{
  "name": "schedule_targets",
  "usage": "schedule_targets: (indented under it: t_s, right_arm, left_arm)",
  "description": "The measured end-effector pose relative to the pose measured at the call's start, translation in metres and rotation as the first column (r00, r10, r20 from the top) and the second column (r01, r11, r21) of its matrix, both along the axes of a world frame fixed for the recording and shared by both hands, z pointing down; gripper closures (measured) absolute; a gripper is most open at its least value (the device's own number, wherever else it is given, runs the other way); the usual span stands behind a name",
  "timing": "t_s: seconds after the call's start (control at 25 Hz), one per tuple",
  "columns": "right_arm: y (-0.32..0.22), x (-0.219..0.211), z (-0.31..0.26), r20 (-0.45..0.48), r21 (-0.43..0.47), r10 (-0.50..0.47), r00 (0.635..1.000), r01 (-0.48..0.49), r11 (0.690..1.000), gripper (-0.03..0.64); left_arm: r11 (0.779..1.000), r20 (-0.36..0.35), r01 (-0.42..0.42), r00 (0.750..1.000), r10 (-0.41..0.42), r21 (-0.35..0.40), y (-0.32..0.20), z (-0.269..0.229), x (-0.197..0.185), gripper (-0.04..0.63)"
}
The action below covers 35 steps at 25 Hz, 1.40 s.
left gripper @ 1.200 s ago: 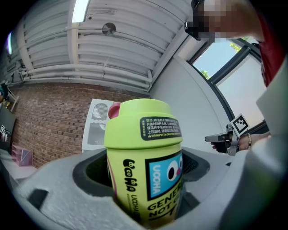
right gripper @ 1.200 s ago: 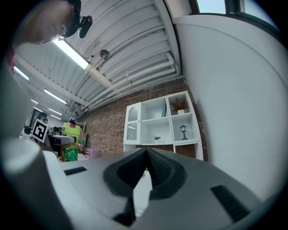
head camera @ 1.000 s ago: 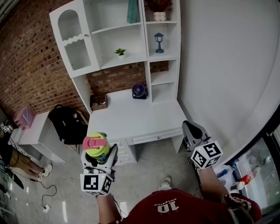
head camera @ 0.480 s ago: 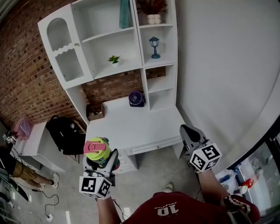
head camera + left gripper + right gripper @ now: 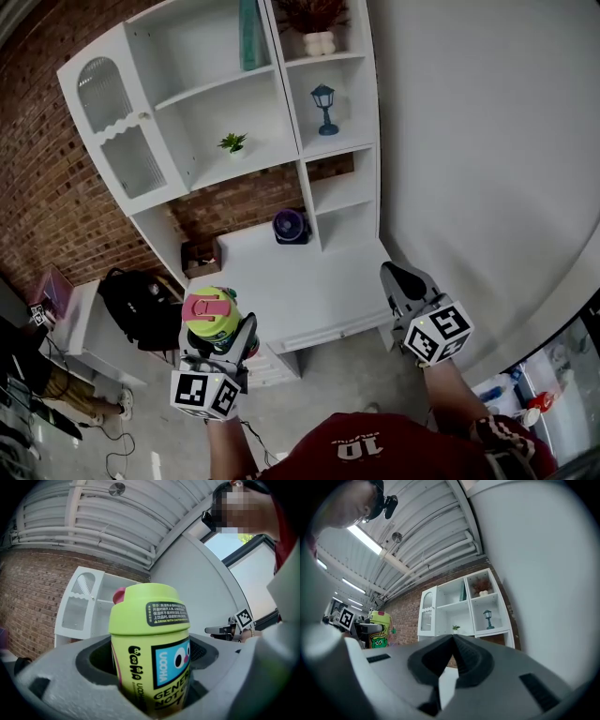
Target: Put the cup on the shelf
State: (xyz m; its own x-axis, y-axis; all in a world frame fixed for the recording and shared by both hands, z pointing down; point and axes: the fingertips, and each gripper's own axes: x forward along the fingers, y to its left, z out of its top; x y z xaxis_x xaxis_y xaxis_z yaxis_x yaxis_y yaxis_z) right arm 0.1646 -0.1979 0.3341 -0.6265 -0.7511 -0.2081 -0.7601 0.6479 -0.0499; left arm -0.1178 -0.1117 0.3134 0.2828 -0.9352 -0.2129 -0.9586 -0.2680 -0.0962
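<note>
A lime-green cup (image 5: 211, 317) with a pink lid stands upright between the jaws of my left gripper (image 5: 217, 339), which is shut on its body. In the left gripper view the cup (image 5: 150, 639) fills the middle, with the left gripper (image 5: 151, 677) closed round its lower part. My right gripper (image 5: 401, 284) is at the right, shut with nothing in it; its jaw tips meet in its own view (image 5: 452, 640). The white shelf unit (image 5: 246, 155) rises ahead above a white desk (image 5: 309, 281). From the right gripper view the cup (image 5: 379, 629) shows at far left and the shelf unit (image 5: 464, 613) in the middle.
The shelves hold a small plant (image 5: 232, 142), a blue lantern (image 5: 324, 107), a teal book (image 5: 248, 33) and a vase (image 5: 317, 43). On the desk are a purple fan (image 5: 290, 225) and a brown box (image 5: 199, 253). A black backpack (image 5: 139, 298) is to the left; a white wall is on the right.
The shelf unit and desk have slid left and down in the head view and look a little nearer. Both grippers keep their places, the cup still held in the left one.
</note>
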Motion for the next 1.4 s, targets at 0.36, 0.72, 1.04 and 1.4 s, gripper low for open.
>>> schedule_targets:
  t_s: [0.36,0.72,1.04,1.4]
  right_arm:
    - [-0.064,0.017,-0.003,-0.026,0.009,0.001,1.0,-0.001,1.0,0.612]
    - [-0.12,0.037,0.007,-0.035,-0.005,-0.024,0.999,0.023,1.0,0.611]
    - [-0.15,0.036,0.018,-0.02,-0.033,-0.041,0.999,0.041,0.999,0.611]
    - [-0.171,0.007,0.02,-0.037,-0.046,-0.069,0.997,0.067,0.997,0.612]
  left_arm:
    - [0.999,-0.001,-0.031,1.0,0.031,0.005,-0.072,-0.006,0.025,0.17]
    - [1.0,-0.032,-0.015,0.999,0.015,-0.013,-0.124,-0.008,0.044,0.17]
    - [0.999,0.007,0.028,1.0,-0.027,-0.045,-0.138,-0.01,0.042,0.17]
    - [0.999,0.027,0.012,1.0,-0.01,-0.049,-0.166,-0.01,0.029,0.17]
